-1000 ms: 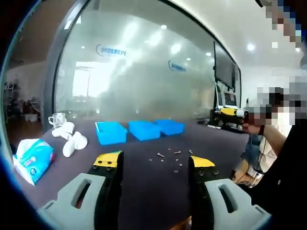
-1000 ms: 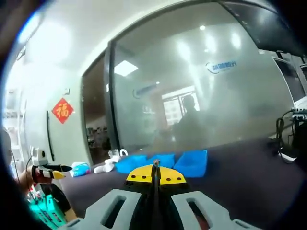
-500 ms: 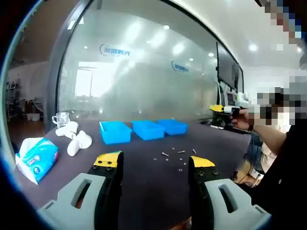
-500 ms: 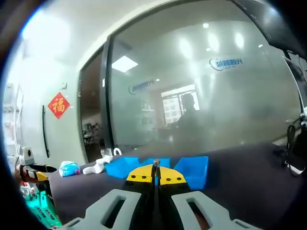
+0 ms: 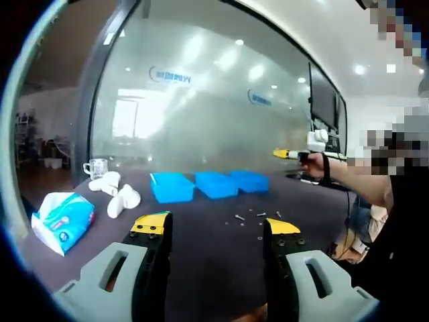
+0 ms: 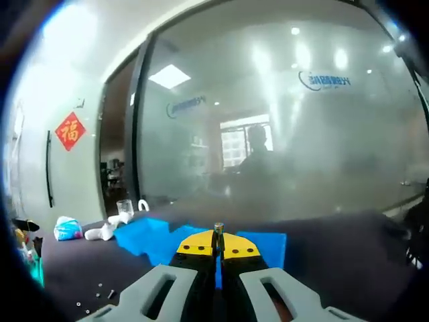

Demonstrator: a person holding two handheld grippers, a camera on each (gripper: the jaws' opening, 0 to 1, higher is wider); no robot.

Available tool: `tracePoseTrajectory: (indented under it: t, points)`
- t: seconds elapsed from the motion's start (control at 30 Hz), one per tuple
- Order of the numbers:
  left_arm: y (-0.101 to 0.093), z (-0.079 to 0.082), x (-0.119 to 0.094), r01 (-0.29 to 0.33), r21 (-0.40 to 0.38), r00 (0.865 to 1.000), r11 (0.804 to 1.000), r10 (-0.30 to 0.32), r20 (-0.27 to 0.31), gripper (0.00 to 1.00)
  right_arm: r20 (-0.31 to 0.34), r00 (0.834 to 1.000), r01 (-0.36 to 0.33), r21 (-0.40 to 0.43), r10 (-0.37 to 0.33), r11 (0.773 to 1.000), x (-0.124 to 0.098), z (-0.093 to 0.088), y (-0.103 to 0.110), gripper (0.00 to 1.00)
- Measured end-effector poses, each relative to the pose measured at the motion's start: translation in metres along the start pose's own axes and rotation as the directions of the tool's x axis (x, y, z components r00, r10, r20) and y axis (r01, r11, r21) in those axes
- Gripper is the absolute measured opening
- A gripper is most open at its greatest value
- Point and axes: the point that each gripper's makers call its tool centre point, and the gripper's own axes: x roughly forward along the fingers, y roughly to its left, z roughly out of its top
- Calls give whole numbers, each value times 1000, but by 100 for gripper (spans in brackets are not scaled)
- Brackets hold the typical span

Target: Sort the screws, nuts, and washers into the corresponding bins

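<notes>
The left gripper [image 5: 218,228] hangs above the dark table [image 5: 201,255] with its jaws spread wide and nothing between them. Beyond it, 3 blue bins [image 5: 210,184] sit in a row by the frosted glass wall [image 5: 201,114], and a scatter of small screws, nuts and washers [image 5: 258,218] lies on the table just in front of them. A tissue pack [image 5: 64,220], some white objects [image 5: 117,194] and a clear glass mug [image 5: 96,168] sit off to the side. The right gripper [image 6: 218,247] has its jaws pressed together on a small screw [image 6: 218,229], raised over the bins.
</notes>
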Motion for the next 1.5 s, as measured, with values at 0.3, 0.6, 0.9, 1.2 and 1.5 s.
tracePoseTrajectory:
  t: [0.3, 0.6, 0.9, 1.2, 1.5]
  points:
    - [0, 5, -5, -11, 11, 1000, 1000, 11, 8, 52, -62, 998, 23, -30, -25, 999, 43, -11, -11, 0]
    - [-3, 4, -6, -11, 14, 1000, 1000, 11, 2, 52, -81, 996, 32, -65, -37, 997, 55, -11, -10, 0]
    - [-4, 5, -9, -15, 17, 1000, 1000, 15, 3, 52, -101, 994, 28, -52, -34, 998, 59, -16, -9, 0]
    - [-5, 3, -10, -14, 10, 1000, 1000, 14, 2, 52, -93, 995, 17, -40, -21, 999, 57, -15, -12, 18]
    - [-9, 6, -6, -1, 15, 1000, 1000, 1, 6, 52, -58, 998, -26, -24, 24, 999, 21, -9, 4, 20]
